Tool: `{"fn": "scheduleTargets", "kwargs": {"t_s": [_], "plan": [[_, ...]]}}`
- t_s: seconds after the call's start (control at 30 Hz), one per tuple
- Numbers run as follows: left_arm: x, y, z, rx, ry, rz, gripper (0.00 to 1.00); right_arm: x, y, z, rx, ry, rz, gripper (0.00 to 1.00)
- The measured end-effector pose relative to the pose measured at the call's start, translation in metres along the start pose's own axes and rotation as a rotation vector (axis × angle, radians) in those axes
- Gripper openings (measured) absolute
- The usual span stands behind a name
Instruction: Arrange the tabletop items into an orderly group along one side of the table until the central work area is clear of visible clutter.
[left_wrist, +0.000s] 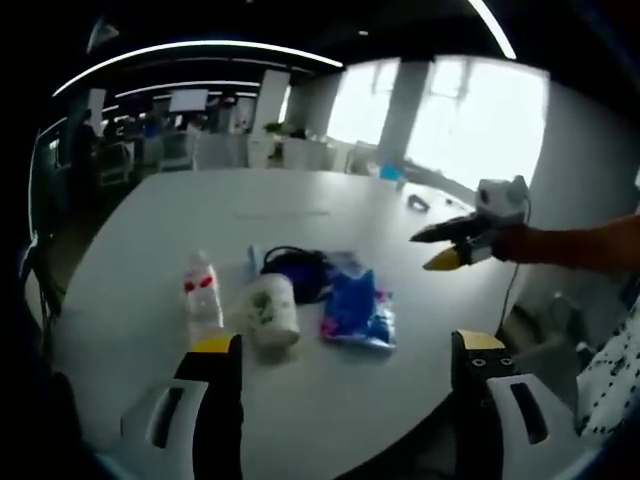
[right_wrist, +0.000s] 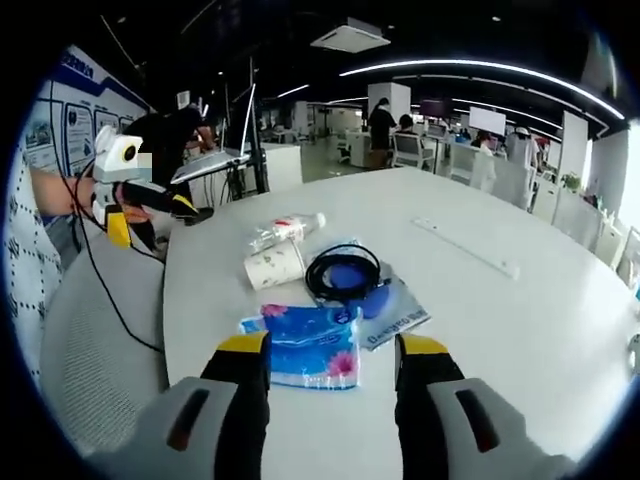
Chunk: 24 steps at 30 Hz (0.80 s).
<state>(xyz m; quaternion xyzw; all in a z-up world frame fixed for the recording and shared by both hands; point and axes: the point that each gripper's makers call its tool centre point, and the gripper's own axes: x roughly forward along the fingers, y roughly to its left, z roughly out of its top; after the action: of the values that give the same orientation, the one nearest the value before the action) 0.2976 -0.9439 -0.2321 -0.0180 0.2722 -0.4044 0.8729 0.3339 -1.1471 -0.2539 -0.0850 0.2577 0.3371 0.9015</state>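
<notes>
I hold both grippers back, jaws apart and empty — left gripper (left_wrist: 345, 375), right gripper (right_wrist: 330, 370). The bottle (right_wrist: 285, 230), paper cup (right_wrist: 275, 265), black cable (right_wrist: 343, 272) and blue tissue pack (right_wrist: 305, 345) lie clustered near the table (right_wrist: 480, 330) edge — grouped already, I judge.

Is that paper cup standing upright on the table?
No, the paper cup lies on its side on the white table, between the plastic bottle and the coiled black cable.

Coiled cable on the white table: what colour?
Black, clearest in the right gripper view.
</notes>
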Motion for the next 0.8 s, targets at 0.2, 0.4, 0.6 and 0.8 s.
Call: {"fn": "scheduleTargets", "kwargs": {"t_s": [0.2, 0.4, 0.6, 0.8], "plan": [[0.015, -0.007, -0.005, -0.001, 0.024, -0.011, 0.82, 0.008, -0.001, -0.002, -0.026, 0.014, 0.018, 0.46], [0.027, -0.012, -0.008, 0.000, 0.033, -0.006, 0.82, 0.015, -0.001, -0.003, -0.037, 0.019, 0.034, 0.45], [0.036, -0.018, -0.013, 0.001, 0.053, -0.017, 0.80, 0.021, -0.003, -0.009, -0.046, 0.031, 0.052, 0.43], [0.048, -0.023, -0.020, -0.012, 0.076, -0.002, 0.74, 0.025, -0.005, -0.012, -0.054, 0.038, 0.064, 0.41]]}}
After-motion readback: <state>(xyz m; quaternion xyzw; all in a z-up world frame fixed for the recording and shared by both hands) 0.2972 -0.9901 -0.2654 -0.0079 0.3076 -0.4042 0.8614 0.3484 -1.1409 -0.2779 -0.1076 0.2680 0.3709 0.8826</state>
